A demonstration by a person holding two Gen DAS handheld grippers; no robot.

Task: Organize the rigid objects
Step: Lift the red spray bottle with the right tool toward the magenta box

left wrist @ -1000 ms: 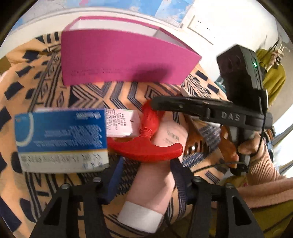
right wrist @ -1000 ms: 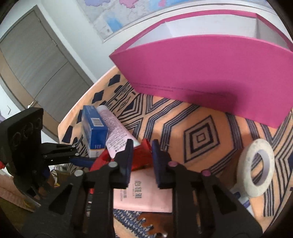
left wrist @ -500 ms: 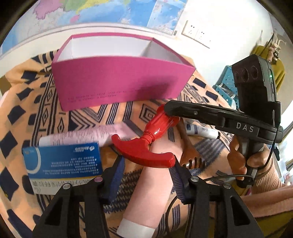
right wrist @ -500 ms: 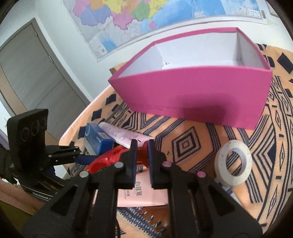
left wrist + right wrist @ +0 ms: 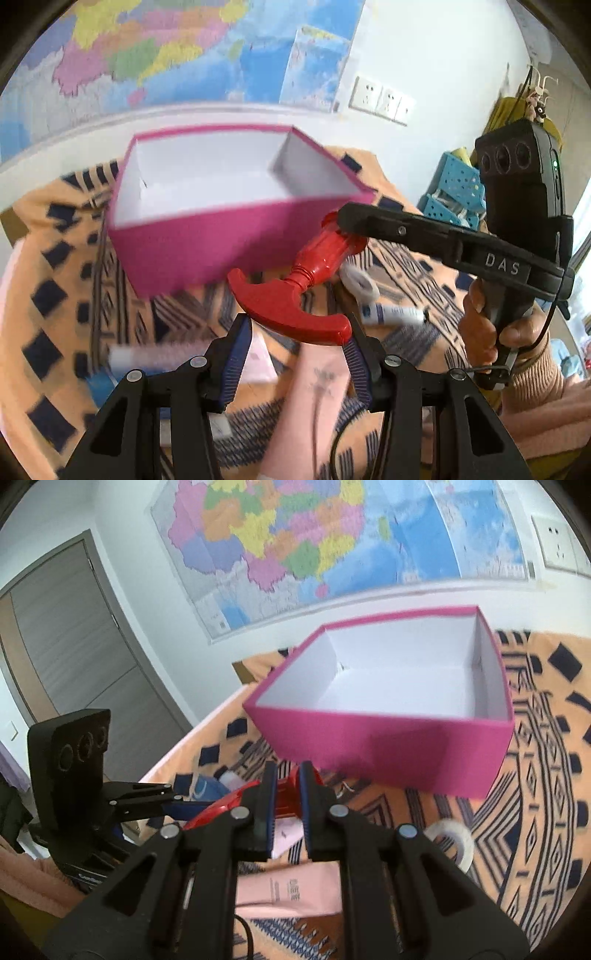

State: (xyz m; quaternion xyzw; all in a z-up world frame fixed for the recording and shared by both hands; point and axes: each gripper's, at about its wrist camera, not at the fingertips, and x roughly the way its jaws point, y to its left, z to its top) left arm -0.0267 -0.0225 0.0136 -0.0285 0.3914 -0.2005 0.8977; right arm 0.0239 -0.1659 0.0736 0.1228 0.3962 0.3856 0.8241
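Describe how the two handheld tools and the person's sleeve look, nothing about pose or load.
Both tools are matte black plastic with silver screws. The left tool has ribbed blue pads inside its fingers; the right tool has the same. The right tool's body carries white letters "DAS", a black block with three round lenses and a green light, and thin black cables. The sleeve is pink ribbed knit.
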